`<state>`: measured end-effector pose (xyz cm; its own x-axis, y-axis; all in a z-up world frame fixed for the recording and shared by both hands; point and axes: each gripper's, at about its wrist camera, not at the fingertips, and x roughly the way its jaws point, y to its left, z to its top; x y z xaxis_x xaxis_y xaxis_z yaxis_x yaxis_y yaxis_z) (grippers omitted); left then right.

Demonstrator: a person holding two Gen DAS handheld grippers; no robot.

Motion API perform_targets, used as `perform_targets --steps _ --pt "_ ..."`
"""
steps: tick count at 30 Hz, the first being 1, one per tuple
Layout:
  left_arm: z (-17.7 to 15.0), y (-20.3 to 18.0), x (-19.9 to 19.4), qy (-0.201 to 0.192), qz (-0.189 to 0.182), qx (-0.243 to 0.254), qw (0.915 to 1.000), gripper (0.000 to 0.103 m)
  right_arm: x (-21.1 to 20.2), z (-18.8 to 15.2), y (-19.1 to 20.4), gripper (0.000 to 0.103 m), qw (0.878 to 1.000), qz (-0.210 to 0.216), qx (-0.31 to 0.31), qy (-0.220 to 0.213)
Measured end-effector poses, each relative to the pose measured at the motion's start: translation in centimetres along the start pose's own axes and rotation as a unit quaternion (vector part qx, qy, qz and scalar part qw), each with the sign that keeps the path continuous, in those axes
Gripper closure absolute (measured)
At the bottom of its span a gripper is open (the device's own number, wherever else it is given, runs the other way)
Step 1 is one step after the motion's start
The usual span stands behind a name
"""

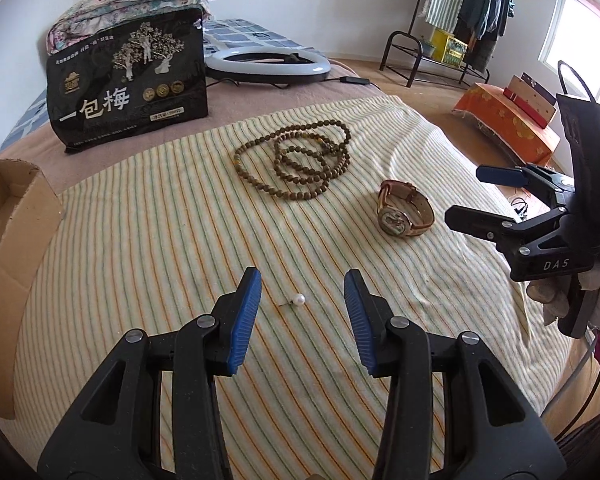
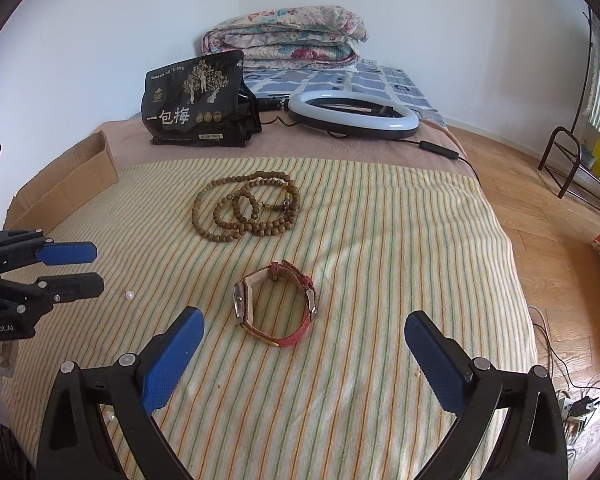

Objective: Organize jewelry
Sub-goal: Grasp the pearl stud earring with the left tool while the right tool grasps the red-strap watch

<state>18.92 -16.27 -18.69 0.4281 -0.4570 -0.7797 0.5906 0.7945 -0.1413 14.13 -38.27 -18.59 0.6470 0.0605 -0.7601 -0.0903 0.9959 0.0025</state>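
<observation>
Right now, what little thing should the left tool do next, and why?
Probably lower the left tool a little and close on the pearl pin. Its jaws stand open on either side of the pin, which lies loose on the striped blanket, so it is the nearest jewelry to collect. The watch sits closer to the open right tool.

Bedroom: bed point(image 2: 380, 240) w/ folded quilt point(image 2: 288, 36), clothes rack point(image 1: 468, 12).
</observation>
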Motion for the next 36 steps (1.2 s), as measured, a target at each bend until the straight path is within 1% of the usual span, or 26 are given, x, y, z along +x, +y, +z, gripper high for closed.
perform_targets --steps 6,7,8,10,13,15,18,19,20,22,25,26,27,28,30,36 --pt "-0.8 -0.7 2.3 0.015 0.003 0.015 0.9998 0.06 2.1 -0.3 0.2 0.001 1.0 0.002 -0.005 0.008" --pt "-0.9 -0.8 2.6 0.016 0.007 0.017 0.9997 0.063 2.4 -0.3 0.2 0.001 1.0 0.002 -0.005 0.009" --pt "-1.0 -0.8 2.9 0.018 0.009 0.018 0.9996 0.068 2.6 -0.2 0.2 0.001 1.0 0.003 -0.005 0.01" --pt "-1.1 -0.7 3.4 0.022 0.009 0.018 0.9995 0.073 3.0 -0.2 0.2 0.001 1.0 0.005 -0.005 0.01" --pt "-1.3 -0.5 3.8 0.024 0.012 0.017 0.9995 0.074 3.4 -0.1 0.4 0.001 1.0 0.007 -0.007 0.011" --pt "-1.4 -0.4 4.0 0.024 0.013 0.017 0.9995 0.08 3.8 0.0 0.6 0.001 1.0 0.007 -0.011 0.012" --pt "-1.4 -0.4 4.1 0.024 0.015 0.018 0.9995 0.085 4.2 0.1 0.9 0.002 1.0 0.006 -0.016 0.015" --pt "-1.5 -0.4 4.1 0.024 0.015 0.019 0.9994 0.089 4.4 0.1 0.9 0.002 1.0 0.006 -0.017 0.016" --pt "-1.5 -0.5 4.1 0.024 0.015 0.02 0.9994 0.091 4.5 0.1 1.0 0.003 1.0 0.006 -0.017 0.017" --pt "-1.5 -0.5 4.2 0.023 0.016 0.021 0.9994 0.092 4.9 0.1 1.1 0.007 1.0 0.006 -0.018 0.023" --pt "-1.5 -0.5 4.2 0.022 0.016 0.023 0.9994 0.093 5.5 0.1 1.2 0.018 0.999 0.005 -0.019 0.033" --pt "-1.5 -0.5 4.2 0.022 0.015 0.022 0.9994 0.093 5.7 0.0 1.2 0.025 0.999 0.004 -0.019 0.037" --pt "-1.4 -0.4 4.2 0.022 0.014 0.021 0.9994 0.093 5.9 0.0 1.2 0.029 0.999 0.005 -0.019 0.04" --pt "-1.4 -0.4 4.2 0.022 0.013 0.02 0.9995 0.093 5.9 0.0 1.2 0.031 0.999 0.009 -0.019 0.04" --pt "-1.4 -0.3 4.1 0.021 0.013 0.019 0.9995 0.094 5.6 0.1 1.3 0.044 0.999 0.014 -0.022 0.037" --pt "-1.4 -0.6 3.6 0.017 0.015 0.022 0.9995 0.094 5.1 0.2 1.5 0.044 0.999 0.014 -0.021 0.036"
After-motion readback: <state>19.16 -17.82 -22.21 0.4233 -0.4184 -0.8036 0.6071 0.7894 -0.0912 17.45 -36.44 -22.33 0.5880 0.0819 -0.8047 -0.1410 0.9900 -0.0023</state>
